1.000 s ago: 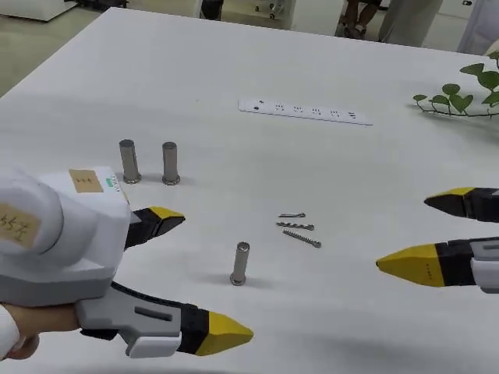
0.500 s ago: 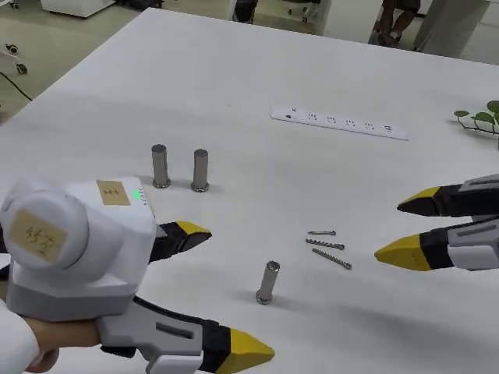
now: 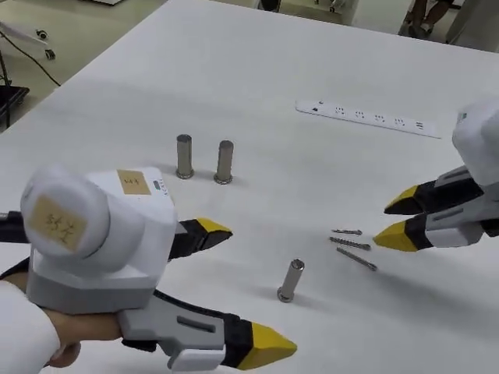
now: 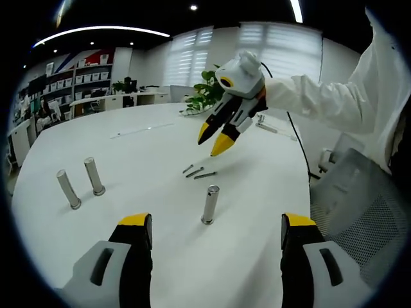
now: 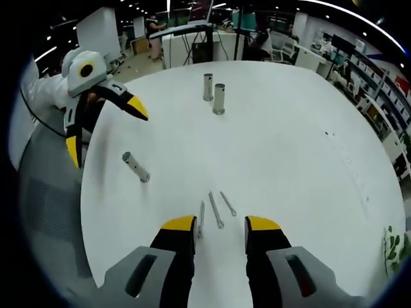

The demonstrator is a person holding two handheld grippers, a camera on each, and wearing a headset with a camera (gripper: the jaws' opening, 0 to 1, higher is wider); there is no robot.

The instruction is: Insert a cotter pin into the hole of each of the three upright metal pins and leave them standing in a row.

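Two metal pins [image 3: 184, 156] [image 3: 224, 162] stand side by side on the white table [image 3: 257, 70]. A third pin [image 3: 290, 280] stands alone nearer to me, leaning slightly. Three cotter pins [image 3: 349, 244] lie loose to its right. My right gripper [image 3: 383, 226] hovers open just right of them; in the right gripper view the cotter pins [image 5: 216, 209] lie just ahead of its jaws [image 5: 221, 226]. My left gripper [image 3: 243, 288] is wide open, left of the lone pin [image 4: 210, 204], which sits ahead between its fingers [image 4: 217, 221].
A white power strip [image 3: 366, 118] lies at the far side of the table. A plant [image 4: 205, 90] stands beyond it. A mesh chair [image 4: 359, 205] is at the table's edge. Bare tabletop surrounds the pins.
The head camera shifted. My right gripper has come in toward the cotter pins and its jaws have narrowed. The left gripper and the three metal pins have stayed put.
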